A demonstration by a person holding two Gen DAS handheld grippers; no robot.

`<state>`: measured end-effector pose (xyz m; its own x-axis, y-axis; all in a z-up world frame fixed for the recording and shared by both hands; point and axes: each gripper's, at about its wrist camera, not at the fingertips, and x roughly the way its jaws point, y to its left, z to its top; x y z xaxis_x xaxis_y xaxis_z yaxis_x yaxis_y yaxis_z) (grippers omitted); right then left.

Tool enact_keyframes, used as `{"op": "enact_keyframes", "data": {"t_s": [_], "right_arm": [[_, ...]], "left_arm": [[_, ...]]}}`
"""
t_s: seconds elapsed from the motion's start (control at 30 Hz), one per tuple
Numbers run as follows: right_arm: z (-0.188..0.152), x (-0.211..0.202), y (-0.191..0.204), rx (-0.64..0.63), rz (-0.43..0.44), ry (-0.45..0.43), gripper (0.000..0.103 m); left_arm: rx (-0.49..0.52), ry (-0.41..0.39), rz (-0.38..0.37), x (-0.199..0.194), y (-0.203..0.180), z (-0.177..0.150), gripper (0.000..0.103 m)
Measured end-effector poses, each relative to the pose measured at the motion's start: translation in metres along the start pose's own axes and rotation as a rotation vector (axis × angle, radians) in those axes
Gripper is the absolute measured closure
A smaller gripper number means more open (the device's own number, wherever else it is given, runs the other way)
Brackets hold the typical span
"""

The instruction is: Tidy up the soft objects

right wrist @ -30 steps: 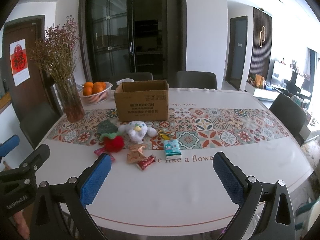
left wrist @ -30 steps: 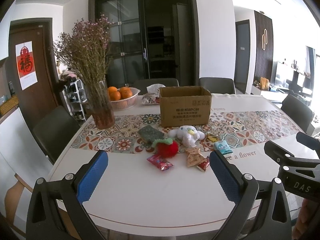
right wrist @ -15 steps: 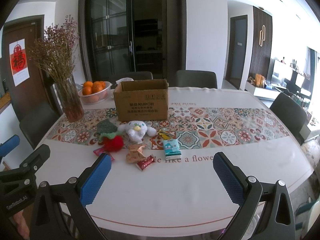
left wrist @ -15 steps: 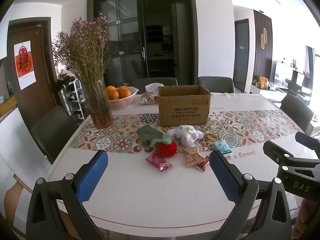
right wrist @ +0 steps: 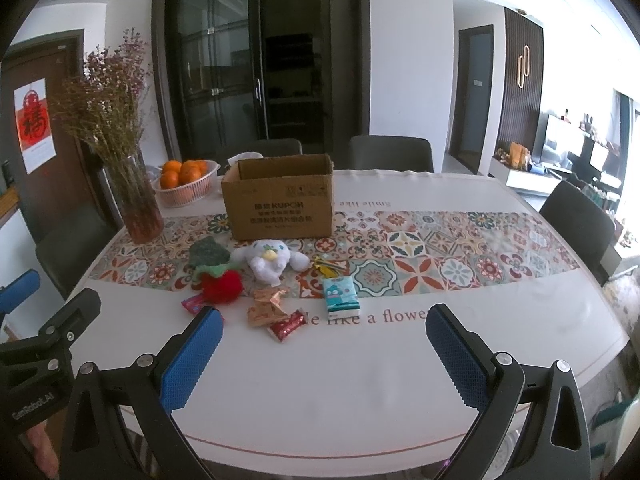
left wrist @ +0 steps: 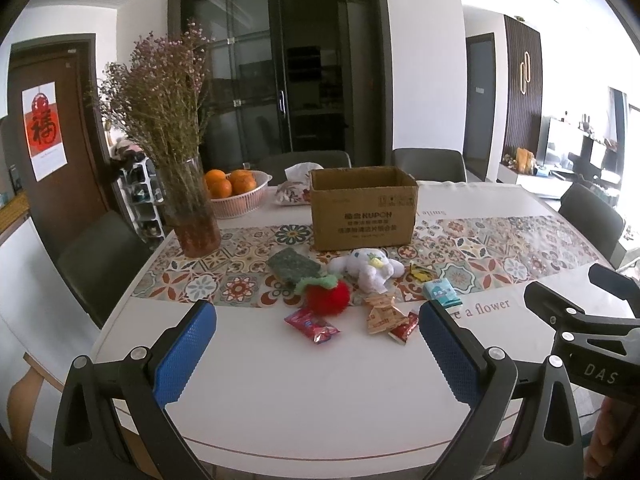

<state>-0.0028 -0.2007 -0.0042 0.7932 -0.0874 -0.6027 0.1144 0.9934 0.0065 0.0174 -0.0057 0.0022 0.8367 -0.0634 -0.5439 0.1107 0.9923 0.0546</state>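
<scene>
Both tongs hang above the near edge of the white table (left wrist: 280,392), jaws spread wide w/ nothing between them: left gripper (left wrist: 316,332), right gripper (right wrist: 324,334). The soft things sit mid-table in front of the open cardboard box (left wrist: 363,207): white plush (left wrist: 368,270) on the patterned runner (left wrist: 500,256), red plush strawberry (left wrist: 328,294) just left of it at the runner's near edge, green sponge (left wrist: 292,266) behind the strawberry. Snack packets (left wrist: 386,314) and a teal tissue pack (right wrist: 340,294) lie nearby; vase of dried flowers (left wrist: 192,208) & basket of oranges (left wrist: 240,200) stand at far left.
</scene>
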Motion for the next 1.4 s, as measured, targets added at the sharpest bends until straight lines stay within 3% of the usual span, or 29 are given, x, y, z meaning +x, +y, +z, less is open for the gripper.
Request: {"op": "enact_keyframes", "data": {"t_s": [0.3,0.63,1.13,1.4], "right_arm": [[0.006,0.019,-0.003,0.004,-0.005,0.031,0.000],[0.016,0.062,-0.010,0.017,-0.045,0.099,0.000],[0.026,0.155,-0.012,0.086,-0.085,0.265,0.001],[0.023,0.206,-0.023,0.100,-0.040,0.376,0.007]], "left_arm": [[0.005,0.050,-0.035,0.026,-0.004,0.004,0.000],[0.022,0.175,-0.113,0.092,-0.017,0.009,0.000],[0.068,0.323,-0.227,0.192,-0.022,0.024,0.000],[0.032,0.420,-0.220,0.230,-0.039,0.018,0.005]]}}
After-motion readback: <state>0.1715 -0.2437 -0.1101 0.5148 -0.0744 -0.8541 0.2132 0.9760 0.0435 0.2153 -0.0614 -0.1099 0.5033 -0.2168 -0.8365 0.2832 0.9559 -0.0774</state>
